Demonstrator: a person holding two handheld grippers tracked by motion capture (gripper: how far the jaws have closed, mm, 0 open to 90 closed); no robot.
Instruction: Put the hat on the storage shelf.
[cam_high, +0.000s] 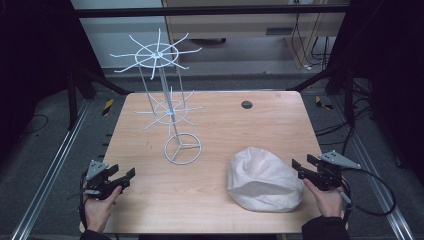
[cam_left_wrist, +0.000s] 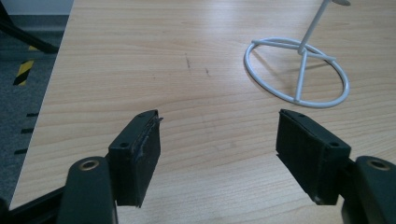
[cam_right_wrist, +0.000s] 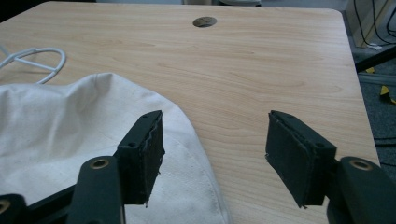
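Right gripper (cam_right_wrist: 212, 158) gapes empty beside the white cloth bag (cam_high: 264, 179), its long axis lying left-to-right on the table (cam_high: 215, 205)

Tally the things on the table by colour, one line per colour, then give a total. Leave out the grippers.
White: 2, the wire stand and the cloth bag
Dark: 1, the round grommet set in the table
Total: 3
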